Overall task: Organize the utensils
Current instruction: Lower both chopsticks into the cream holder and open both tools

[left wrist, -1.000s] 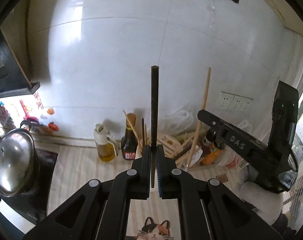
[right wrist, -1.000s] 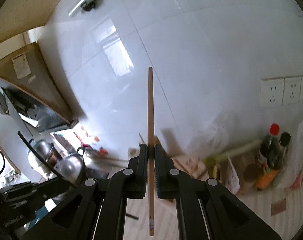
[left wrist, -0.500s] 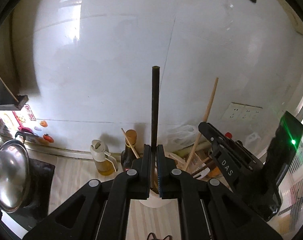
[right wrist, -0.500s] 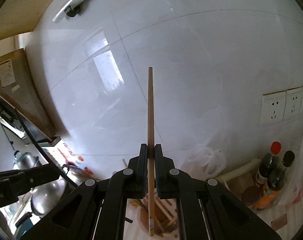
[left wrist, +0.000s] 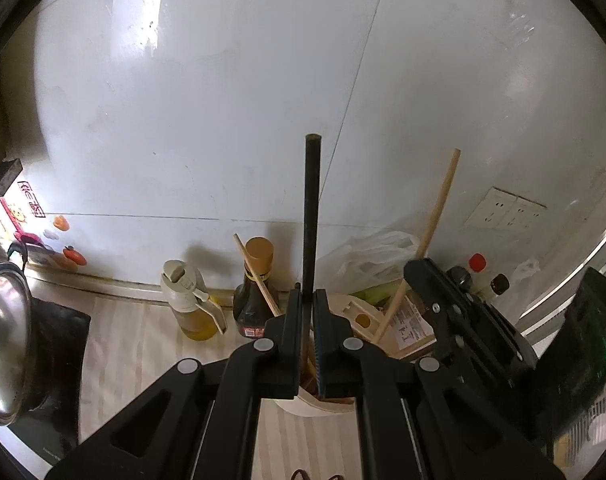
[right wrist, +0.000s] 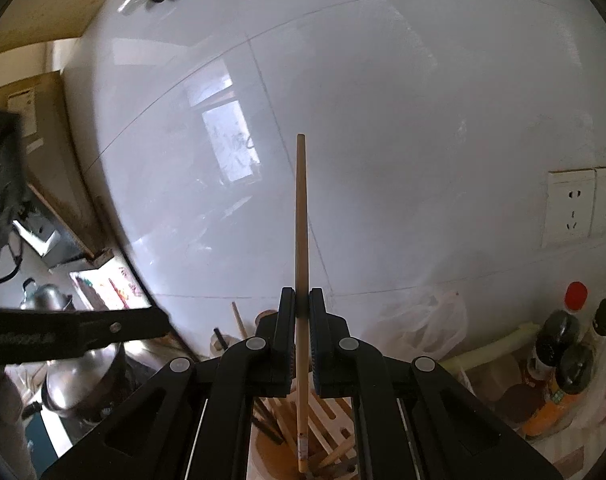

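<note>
My left gripper (left wrist: 308,304) is shut on a black chopstick (left wrist: 312,208) that stands upright, its lower end over a white utensil holder (left wrist: 315,406). My right gripper (right wrist: 301,304) is shut on a light wooden chopstick (right wrist: 301,216), held upright with its lower tip down inside the same holder (right wrist: 271,440), among several wooden and dark chopsticks (right wrist: 327,412). The right gripper (left wrist: 463,320) and its wooden chopstick (left wrist: 439,208) also show in the left wrist view, just right of my left gripper. The left gripper arm (right wrist: 75,332) shows at the left of the right wrist view.
A soy sauce bottle (left wrist: 255,288) and an oil bottle (left wrist: 189,300) stand against the white tiled wall behind the holder. A steel pot lid (left wrist: 3,344) sits on a black cooktop at left. Sauce bottles (right wrist: 563,360), a plastic bag (right wrist: 419,320) and wall sockets (right wrist: 583,204) are at right.
Both grippers moved forward and down toward the utensil holder, closer to the wall. The wooden chopstick's tip now sits inside the holder. Both grips are unchanged.
</note>
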A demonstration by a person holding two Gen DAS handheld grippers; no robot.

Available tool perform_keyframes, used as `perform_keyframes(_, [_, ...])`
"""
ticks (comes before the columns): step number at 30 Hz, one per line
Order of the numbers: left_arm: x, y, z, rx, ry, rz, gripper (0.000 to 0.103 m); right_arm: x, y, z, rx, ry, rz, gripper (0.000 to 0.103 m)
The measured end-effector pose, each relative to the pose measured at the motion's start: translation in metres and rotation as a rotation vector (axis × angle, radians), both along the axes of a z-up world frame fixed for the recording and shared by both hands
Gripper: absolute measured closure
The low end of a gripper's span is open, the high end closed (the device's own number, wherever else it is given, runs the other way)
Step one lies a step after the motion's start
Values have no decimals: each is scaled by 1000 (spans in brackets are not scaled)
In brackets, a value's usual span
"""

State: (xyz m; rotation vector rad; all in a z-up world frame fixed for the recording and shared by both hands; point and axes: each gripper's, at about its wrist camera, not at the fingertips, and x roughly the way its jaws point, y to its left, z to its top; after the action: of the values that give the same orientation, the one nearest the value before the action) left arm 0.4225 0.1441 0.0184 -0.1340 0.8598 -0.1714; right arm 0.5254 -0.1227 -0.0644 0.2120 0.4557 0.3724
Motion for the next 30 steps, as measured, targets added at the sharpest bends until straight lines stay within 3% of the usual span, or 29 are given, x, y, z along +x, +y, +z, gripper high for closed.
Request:
perform_keyframes(14, [7, -5, -22, 13, 48, -11, 100, -41, -11, -2, -40, -19, 71, 96])
perform_keyframes(30, [2, -2, -43, 7, 112, 4, 99, -73, -6, -10, -108, 38, 94, 96])
